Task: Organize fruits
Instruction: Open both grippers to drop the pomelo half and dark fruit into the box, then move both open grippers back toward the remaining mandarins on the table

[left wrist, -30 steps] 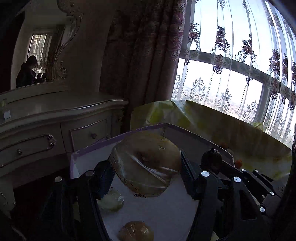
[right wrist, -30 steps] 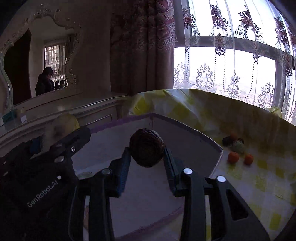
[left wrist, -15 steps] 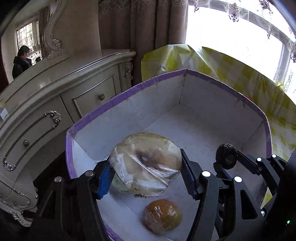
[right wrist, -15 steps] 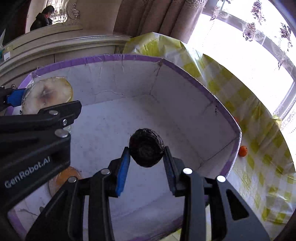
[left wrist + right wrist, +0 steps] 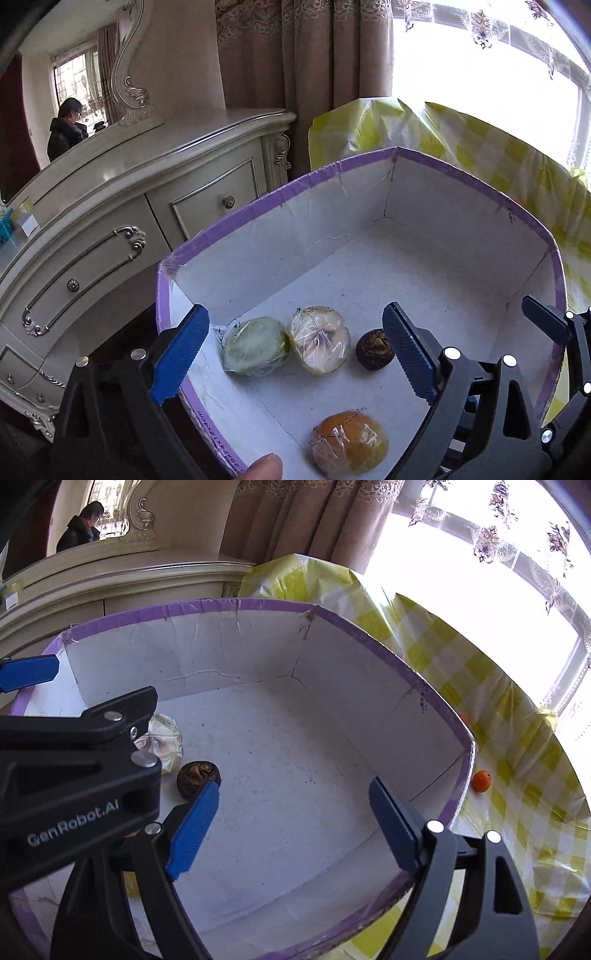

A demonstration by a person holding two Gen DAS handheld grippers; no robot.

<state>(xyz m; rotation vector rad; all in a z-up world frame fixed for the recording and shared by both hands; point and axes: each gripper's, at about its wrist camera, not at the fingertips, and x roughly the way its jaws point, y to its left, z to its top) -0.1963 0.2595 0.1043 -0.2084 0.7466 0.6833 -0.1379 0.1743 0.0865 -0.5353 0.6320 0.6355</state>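
We are hovering both grippers, left gripper (image 5: pixel 295 354) and right gripper (image 5: pixel 291 827), spread and empty, over the box (image 5: pixel 280 206), seemingly since the dark fruit (image 5: pixel 373 349) is lying inside.

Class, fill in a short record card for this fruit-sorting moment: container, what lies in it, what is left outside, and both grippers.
container: white box with purple rim
inside: green wrapped fruit, pale wrapped fruit, dark brown fruit, orange wrapped fruit
outside: small orange fruit on yellow checked cloth
left gripper: jaws open, empty
right gripper: jaws open, empty
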